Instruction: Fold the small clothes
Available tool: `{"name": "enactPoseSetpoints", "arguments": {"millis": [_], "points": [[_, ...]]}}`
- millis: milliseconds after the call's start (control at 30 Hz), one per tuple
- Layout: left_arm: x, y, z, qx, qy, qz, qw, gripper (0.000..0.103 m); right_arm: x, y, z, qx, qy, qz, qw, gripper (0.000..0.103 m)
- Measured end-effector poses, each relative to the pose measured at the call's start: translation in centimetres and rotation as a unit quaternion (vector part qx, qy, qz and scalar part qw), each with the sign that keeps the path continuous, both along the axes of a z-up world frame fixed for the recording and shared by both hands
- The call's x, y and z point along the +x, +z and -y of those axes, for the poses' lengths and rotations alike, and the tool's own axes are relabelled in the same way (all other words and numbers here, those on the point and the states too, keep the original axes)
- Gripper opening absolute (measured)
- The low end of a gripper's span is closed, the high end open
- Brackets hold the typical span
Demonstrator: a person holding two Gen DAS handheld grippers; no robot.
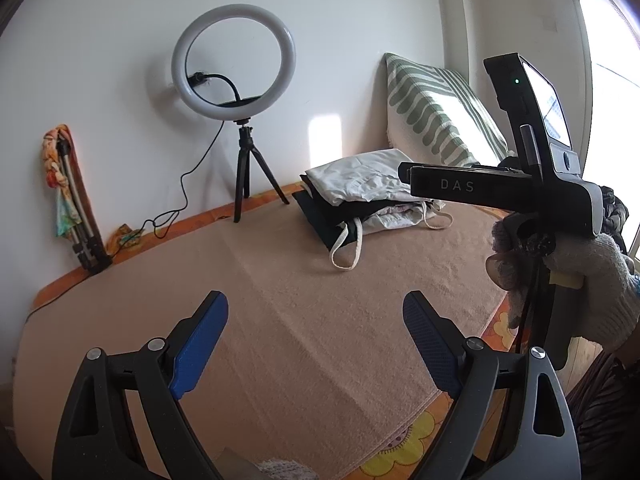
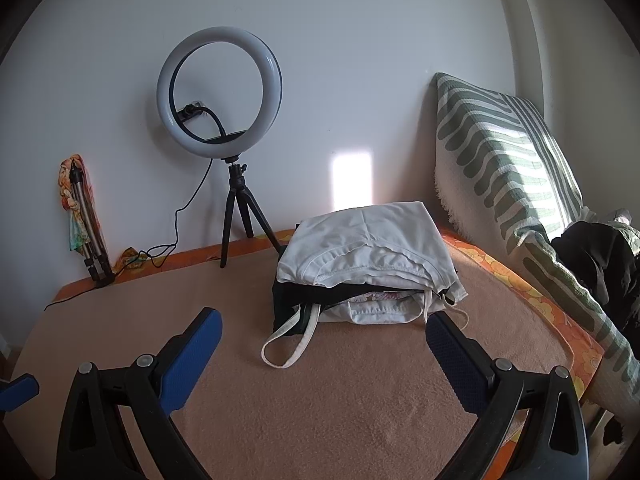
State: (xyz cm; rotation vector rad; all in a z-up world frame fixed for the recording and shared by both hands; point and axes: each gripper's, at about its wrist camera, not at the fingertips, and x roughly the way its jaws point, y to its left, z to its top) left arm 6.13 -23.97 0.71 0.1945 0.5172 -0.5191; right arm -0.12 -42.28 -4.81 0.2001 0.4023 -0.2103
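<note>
- lower garments in the stack of folded clothes mostly covered by the white top piece, only edges showing
- print on the pale garment too small to read
- dark heap beside the striped pillow cut by the right edge, kind unclear
- right side of the stack hidden behind the right gripper's body in the left wrist view

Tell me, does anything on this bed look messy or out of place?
Mostly tidy. The folded stack sits neatly on the tan blanket, but cream straps from a lower piece spill out loose at the front. A dark garment lies crumpled by the striped pillow, unfolded. Both grippers are open and empty.
</note>
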Motion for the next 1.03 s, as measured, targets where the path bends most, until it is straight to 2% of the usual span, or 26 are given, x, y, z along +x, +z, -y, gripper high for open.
{"name": "enactPoseSetpoints", "arguments": {"millis": [1033], "points": [[-0.16, 0.27, -0.40, 0.004, -0.001, 0.008, 1.0000, 0.090, -0.47, -0.17, -0.65, 0.001, 0.000, -0.001, 1.000, 0.103]]}}
